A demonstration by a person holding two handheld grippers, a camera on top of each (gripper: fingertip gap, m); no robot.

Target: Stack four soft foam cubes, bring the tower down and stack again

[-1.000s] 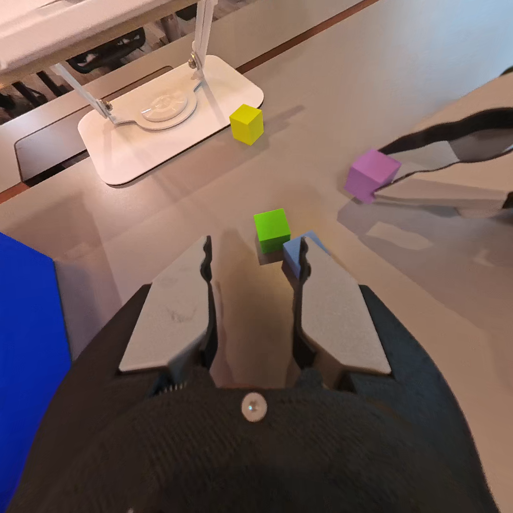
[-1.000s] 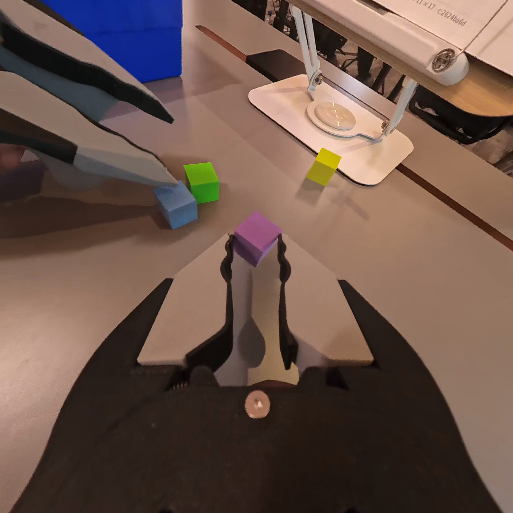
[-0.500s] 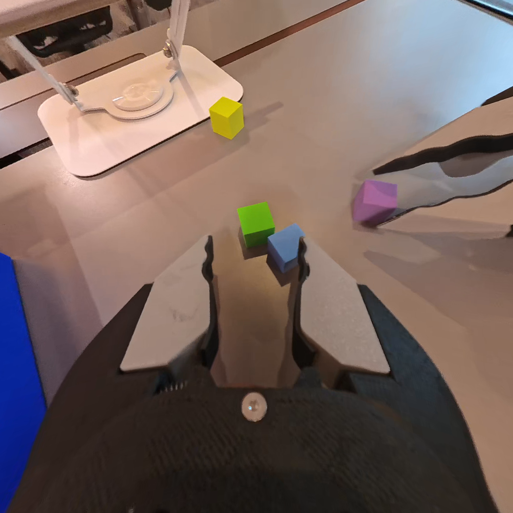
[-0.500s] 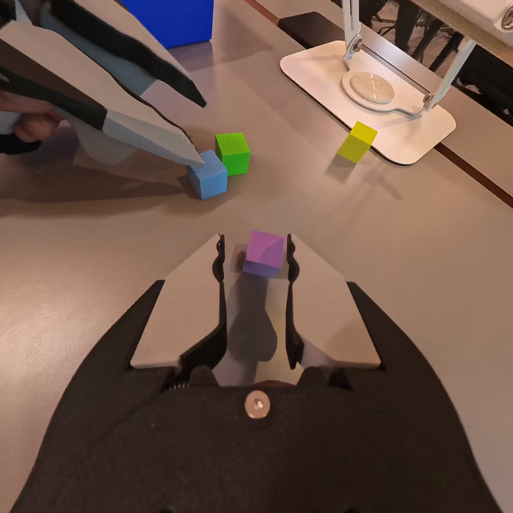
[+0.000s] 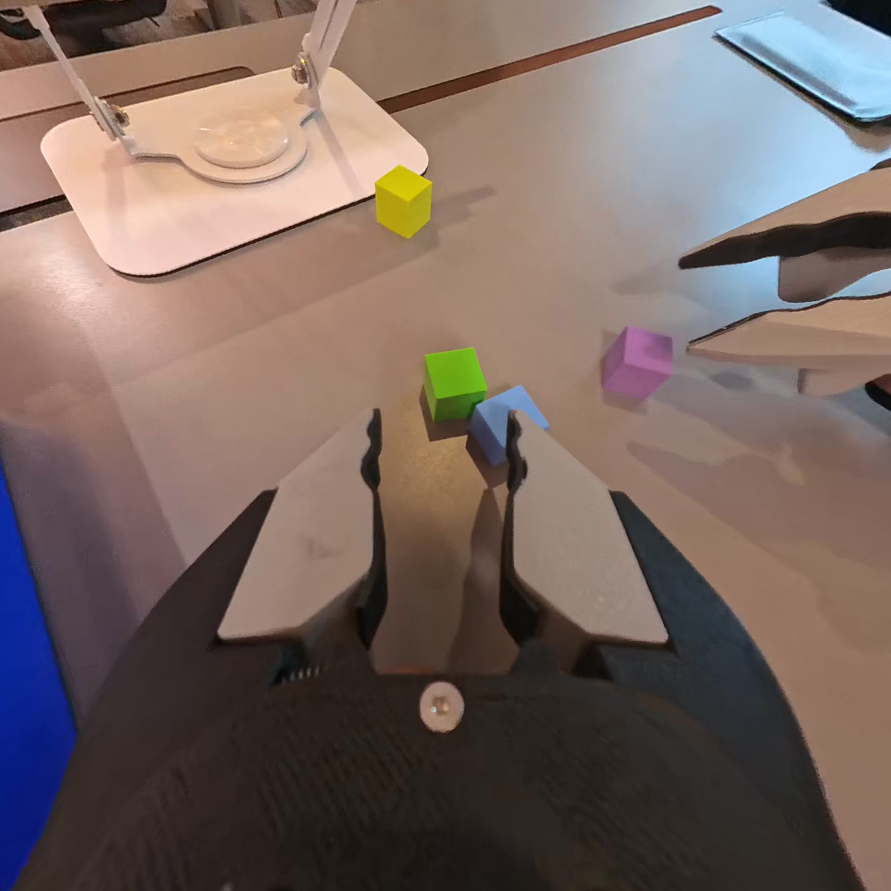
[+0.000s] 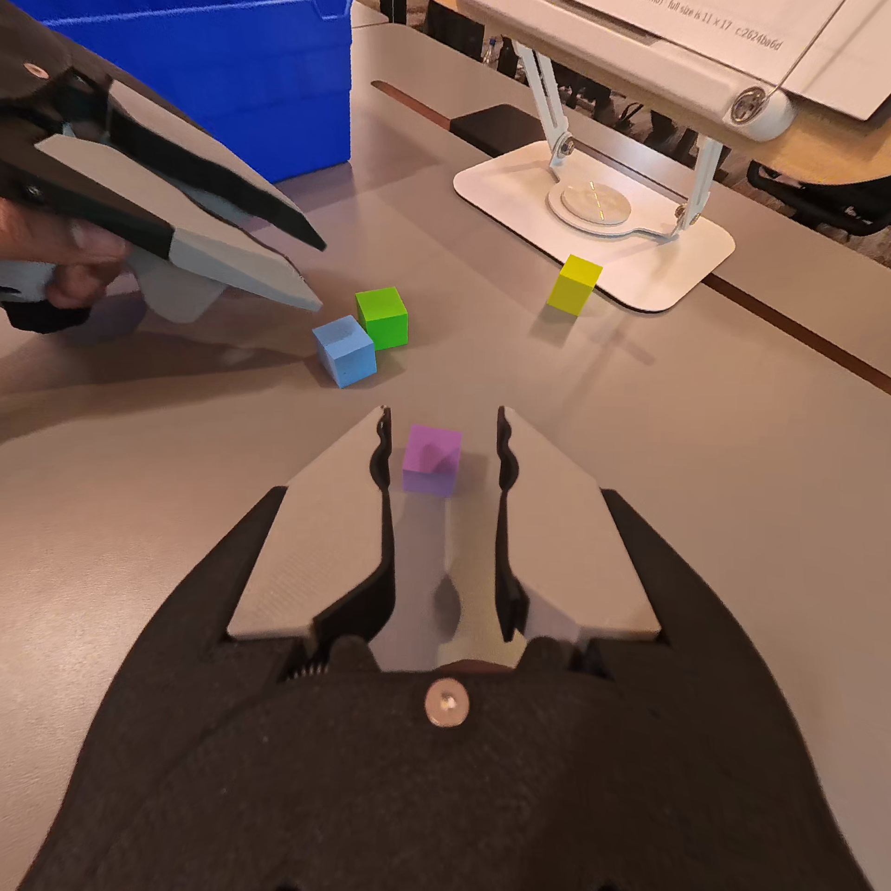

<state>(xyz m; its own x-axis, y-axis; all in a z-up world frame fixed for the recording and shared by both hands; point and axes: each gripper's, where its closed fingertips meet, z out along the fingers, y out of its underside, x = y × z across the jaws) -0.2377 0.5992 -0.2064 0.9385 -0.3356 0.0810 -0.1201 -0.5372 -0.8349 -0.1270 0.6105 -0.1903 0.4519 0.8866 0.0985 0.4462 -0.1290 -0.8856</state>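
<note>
Four foam cubes lie loose on the table. My left gripper is open and low over the table. The blue cube sits at its right fingertip, partly hidden behind it and ungripped, touching the green cube. The yellow cube stands farther off by the white stand. My right gripper is open. The purple cube rests on the table between its fingers with a gap on each side. The right wrist view also shows the left gripper, blue cube, green cube and yellow cube.
A white stand base sits at the back, also in the right wrist view. A blue bin stands behind the left gripper. A grey flat item lies at the far right. A hand holds the left gripper. My left gripper is the nearer one to the white stand base: about 20 centimetres, against 25 centimetres. It turns up in the right wrist view as well.
My right gripper opened and let go of the purple cube, which now rests on the table between its fingers. My left gripper's jaws narrowed a little beside the blue cube.
</note>
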